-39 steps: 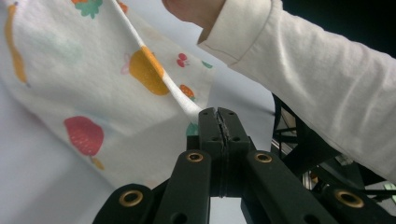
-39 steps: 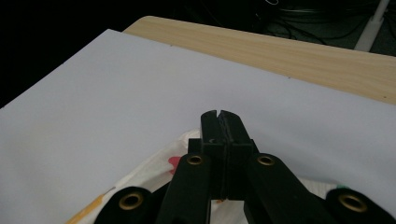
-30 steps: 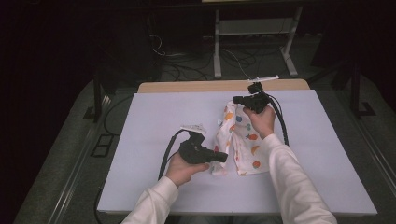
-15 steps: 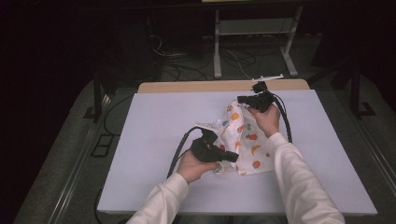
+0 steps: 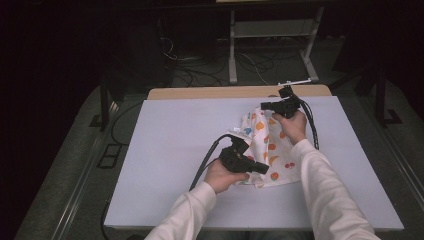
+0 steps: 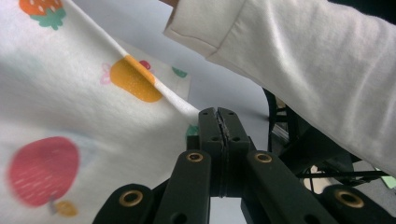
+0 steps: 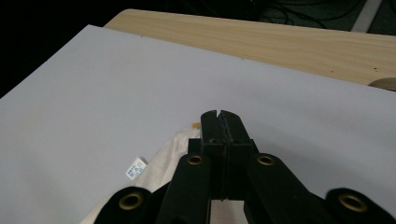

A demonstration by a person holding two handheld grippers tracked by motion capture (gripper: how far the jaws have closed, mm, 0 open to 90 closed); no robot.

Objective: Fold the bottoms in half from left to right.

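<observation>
Left hand-held gripper (image 5: pixel 261 169) is clenching tight on the near edge of the white cotton cloth printed with orange and red fruit (image 5: pixel 270 147), jaws pressed together with the fabric pinched between them. The cloth is stretching away from it across the pale grey counter (image 5: pixel 165 150) toward the right hand-held gripper (image 5: pixel 265 105), which is clamping the far end, jaws closed, a small white label (image 7: pixel 136 169) lying just beside them.

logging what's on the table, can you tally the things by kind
fruit-print cloth: 1
handheld claws: 2, left claw and right claw, both shut on the cloth
light grey table mat: 1
total: 4
</observation>
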